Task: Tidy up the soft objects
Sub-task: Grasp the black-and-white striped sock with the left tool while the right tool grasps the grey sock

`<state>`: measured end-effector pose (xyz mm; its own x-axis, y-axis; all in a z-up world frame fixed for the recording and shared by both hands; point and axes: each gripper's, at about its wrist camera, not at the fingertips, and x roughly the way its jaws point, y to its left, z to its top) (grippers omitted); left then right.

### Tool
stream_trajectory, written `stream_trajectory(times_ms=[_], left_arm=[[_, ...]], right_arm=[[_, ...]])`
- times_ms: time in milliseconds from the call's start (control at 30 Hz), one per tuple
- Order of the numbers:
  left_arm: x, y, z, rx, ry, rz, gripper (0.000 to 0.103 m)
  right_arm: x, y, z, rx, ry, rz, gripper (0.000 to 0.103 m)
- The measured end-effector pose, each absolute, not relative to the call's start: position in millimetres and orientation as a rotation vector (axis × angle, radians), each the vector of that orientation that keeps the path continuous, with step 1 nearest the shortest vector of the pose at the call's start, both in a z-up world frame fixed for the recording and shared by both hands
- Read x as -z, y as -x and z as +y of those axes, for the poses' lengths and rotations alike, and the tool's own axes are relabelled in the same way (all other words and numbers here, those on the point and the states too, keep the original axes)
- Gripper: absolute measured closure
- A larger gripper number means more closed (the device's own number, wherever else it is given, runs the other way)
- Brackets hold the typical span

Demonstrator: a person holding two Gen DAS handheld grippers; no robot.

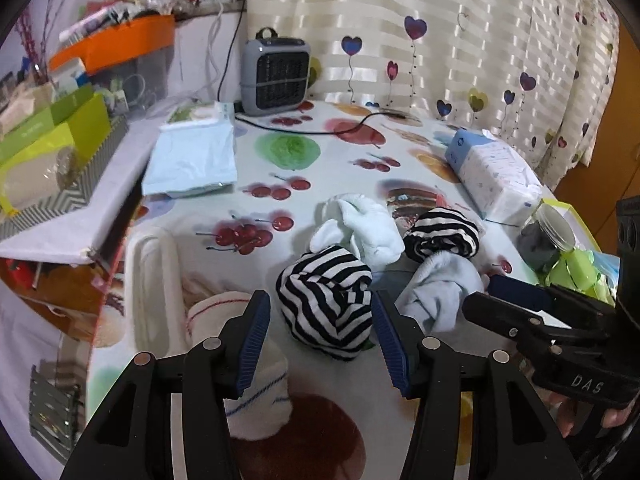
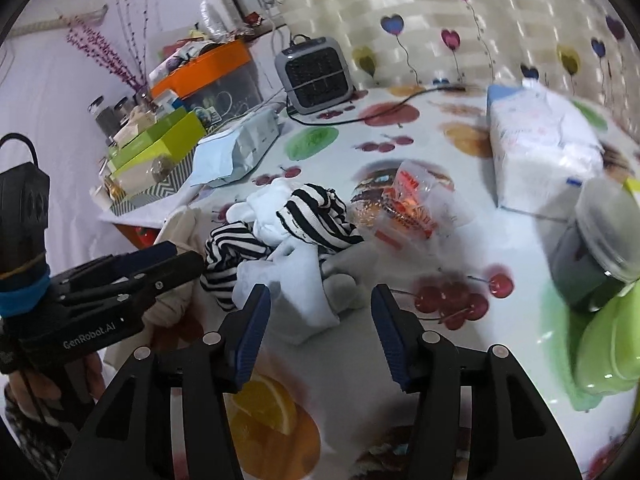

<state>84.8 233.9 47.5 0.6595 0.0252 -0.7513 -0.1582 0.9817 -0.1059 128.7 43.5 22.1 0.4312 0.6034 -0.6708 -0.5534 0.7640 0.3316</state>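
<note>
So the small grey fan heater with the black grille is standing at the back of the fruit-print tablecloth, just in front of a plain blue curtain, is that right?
Not quite: the small grey fan heater does stand at the back of the fruit-print tablecloth, but the curtain is cream-striped with heart prints, as the left wrist view shows.
</note>
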Motion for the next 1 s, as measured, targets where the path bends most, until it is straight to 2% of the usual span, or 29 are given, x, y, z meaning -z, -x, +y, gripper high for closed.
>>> stream_trajectory(times_ms=[733,800,867,1000], left_arm=[[-34,-115,229,-0.100,0.179,0.895,0.051],[-33,-117,226,-0.095,0.169,0.900,0.061],[-31,-119,224,-0.096,0.159,0.904,0.070],[-30,-119,223,-0.102,0.152,0.908,0.087]], right_arm=[[-8,-148,52,-0.740,-0.184,0.946,0.050],[-10,-146,53,-0.743,-0.164,0.937,0.064],[-11,-146,52,-0.743,-0.164,0.935,0.068],[-13,-142,49,-0.744,-0.151,0.919,0.084]])
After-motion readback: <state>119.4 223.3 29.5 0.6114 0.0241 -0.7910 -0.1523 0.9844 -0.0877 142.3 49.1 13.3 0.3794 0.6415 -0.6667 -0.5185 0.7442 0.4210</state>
